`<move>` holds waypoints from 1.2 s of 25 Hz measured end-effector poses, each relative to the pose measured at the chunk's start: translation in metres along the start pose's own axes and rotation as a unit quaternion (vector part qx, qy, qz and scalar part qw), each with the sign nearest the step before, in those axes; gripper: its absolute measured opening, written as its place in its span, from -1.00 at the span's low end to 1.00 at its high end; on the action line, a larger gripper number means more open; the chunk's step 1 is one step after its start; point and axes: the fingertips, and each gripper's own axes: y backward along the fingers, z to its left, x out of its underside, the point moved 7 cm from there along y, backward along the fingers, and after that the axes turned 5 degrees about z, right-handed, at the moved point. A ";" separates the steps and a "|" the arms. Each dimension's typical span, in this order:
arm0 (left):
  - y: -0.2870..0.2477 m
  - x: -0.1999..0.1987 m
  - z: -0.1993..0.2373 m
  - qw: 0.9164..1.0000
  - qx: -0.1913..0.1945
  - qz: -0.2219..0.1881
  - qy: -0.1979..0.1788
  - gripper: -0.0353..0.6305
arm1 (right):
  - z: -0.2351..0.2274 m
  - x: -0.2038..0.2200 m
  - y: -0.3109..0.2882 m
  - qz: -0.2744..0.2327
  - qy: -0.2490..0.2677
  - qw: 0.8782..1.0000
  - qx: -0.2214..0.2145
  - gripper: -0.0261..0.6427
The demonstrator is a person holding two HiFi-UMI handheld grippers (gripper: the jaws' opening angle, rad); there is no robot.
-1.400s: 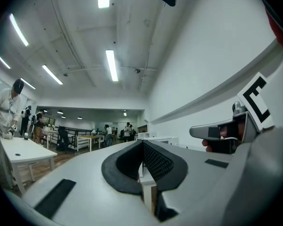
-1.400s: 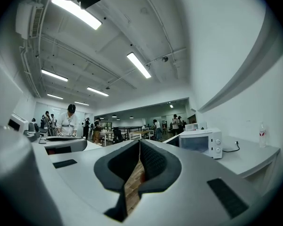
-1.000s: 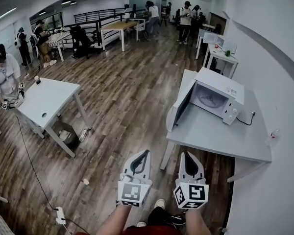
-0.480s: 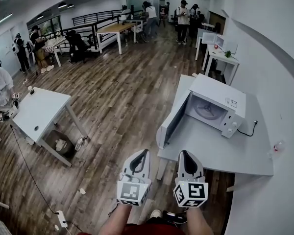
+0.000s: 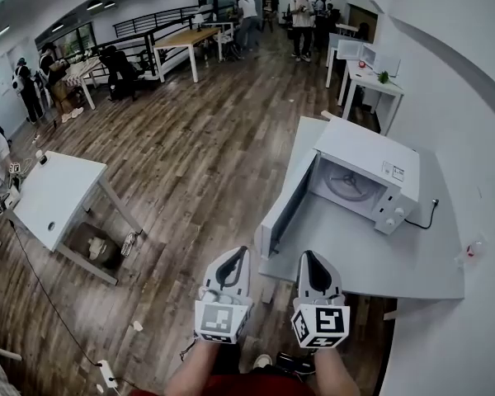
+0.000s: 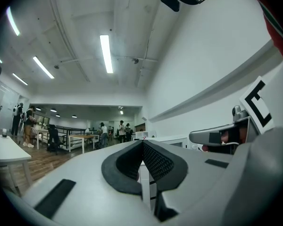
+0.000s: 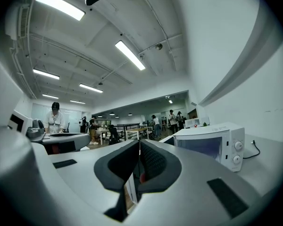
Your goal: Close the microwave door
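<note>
A white microwave [image 5: 371, 180] stands on a grey table [image 5: 371, 262] against the right wall. Its door [image 5: 282, 213] hangs wide open, swung out over the table's left edge, and the glass turntable shows inside. Both grippers are held level, side by side, short of the table's near edge. The left gripper [image 5: 238, 258] is shut with nothing in it and sits below and left of the door. My right gripper [image 5: 311, 261], also shut and empty, points at the table's near part. In the right gripper view the microwave [image 7: 212, 145] is ahead to the right.
A white table [image 5: 49, 196] stands on the wood floor at the left, with a box [image 5: 95, 246] under it. A power strip [image 5: 107, 375] and its cable lie near my feet. A small bottle [image 5: 472, 250] sits by the right wall. People stand around desks at the far end.
The microwave and its table have come nearer and lower in the head view as I moved forward. Both grippers kept their places side by side, jaws shut throughout.
</note>
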 end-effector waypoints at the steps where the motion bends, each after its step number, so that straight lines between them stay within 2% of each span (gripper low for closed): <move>1: -0.006 0.004 0.005 1.000 0.003 0.002 -0.001 -0.82 | -0.003 0.002 -0.006 0.001 -0.001 1.000 0.005 -0.83; 6: -0.038 0.016 0.026 0.999 0.033 -0.002 0.002 -0.82 | -0.006 0.009 -0.039 0.010 0.001 0.999 0.032 -0.83; 12: -0.070 0.034 0.049 0.995 0.101 0.001 -0.009 -0.82 | 0.002 0.020 -0.073 0.033 -0.003 0.997 0.064 -0.83; 16: -0.087 0.053 0.062 0.988 0.154 0.024 -0.006 -0.81 | 0.006 0.032 -0.088 0.052 -0.005 0.995 0.088 -0.83; 19: -0.101 0.064 0.068 0.978 0.208 0.030 -0.014 -0.81 | 0.006 0.038 -0.097 0.063 -0.006 0.992 0.107 -0.83; 22: -0.110 0.080 0.073 0.964 0.260 0.048 -0.031 -0.80 | 0.005 0.045 -0.104 0.075 -0.007 0.989 0.124 -0.83; 23: -0.113 0.085 0.074 0.958 0.279 0.057 -0.035 -0.72 | 0.004 0.047 -0.106 0.078 -0.007 0.988 0.131 -0.83; 24: -0.116 0.090 0.075 0.952 0.297 0.064 -0.039 -0.56 | 0.004 0.048 -0.108 0.079 -0.007 0.987 0.137 -0.83; 30: -0.132 0.109 0.083 0.925 0.369 0.071 -0.052 -0.42 | 0.005 0.055 -0.119 0.086 -0.015 0.980 0.177 -0.83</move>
